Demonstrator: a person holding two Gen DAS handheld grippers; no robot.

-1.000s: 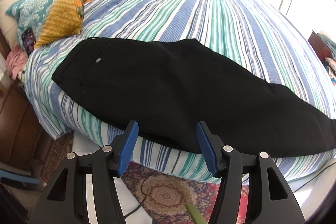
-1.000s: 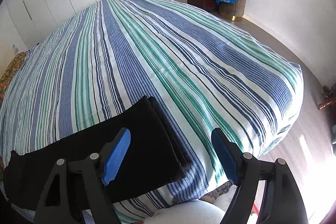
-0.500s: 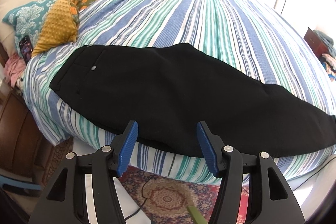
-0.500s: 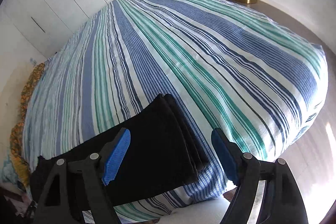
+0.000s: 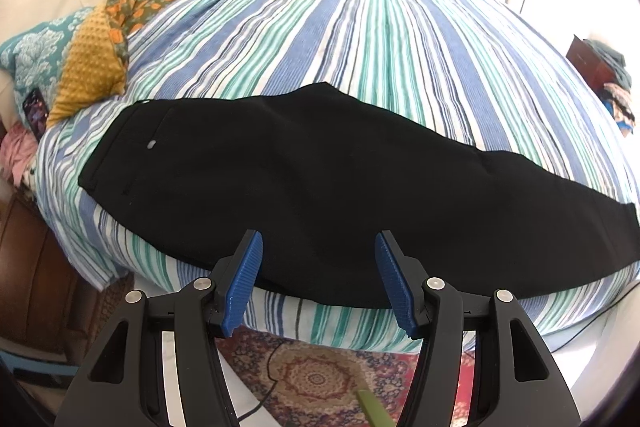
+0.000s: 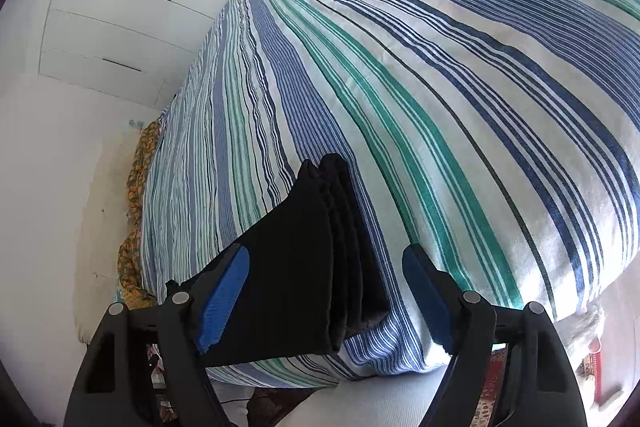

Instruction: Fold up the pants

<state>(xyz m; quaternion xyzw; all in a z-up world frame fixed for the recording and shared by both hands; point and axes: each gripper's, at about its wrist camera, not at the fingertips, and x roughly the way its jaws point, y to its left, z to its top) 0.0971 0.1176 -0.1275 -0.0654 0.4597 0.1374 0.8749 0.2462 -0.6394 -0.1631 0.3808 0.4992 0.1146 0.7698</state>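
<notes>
Left wrist: pants [image 5: 340,195], black, laid lengthwise along near edge of bed [image 5: 380,39], legs stacked, waistband left, hems right. Left gripper [image 5: 318,277] wide, empty, above near edge mid-length.

Right wrist: hems [image 6: 340,251] stacked in layers, near bed corner. Right gripper [image 6: 326,297] wide, empty, straddling hem end, not touching.

Step judged: pinch all hem layers together, square on; carry toward waistband; keep edges aligned; steady midsection with left.

"What sort of room?"
"A home bedroom: striped bed [image 5: 400,47], pillows [image 5: 92,63] at ten o'clock, patterned rug [image 5: 320,375] at six, probably wardrobe doors [image 6: 120,7] behind."
</notes>
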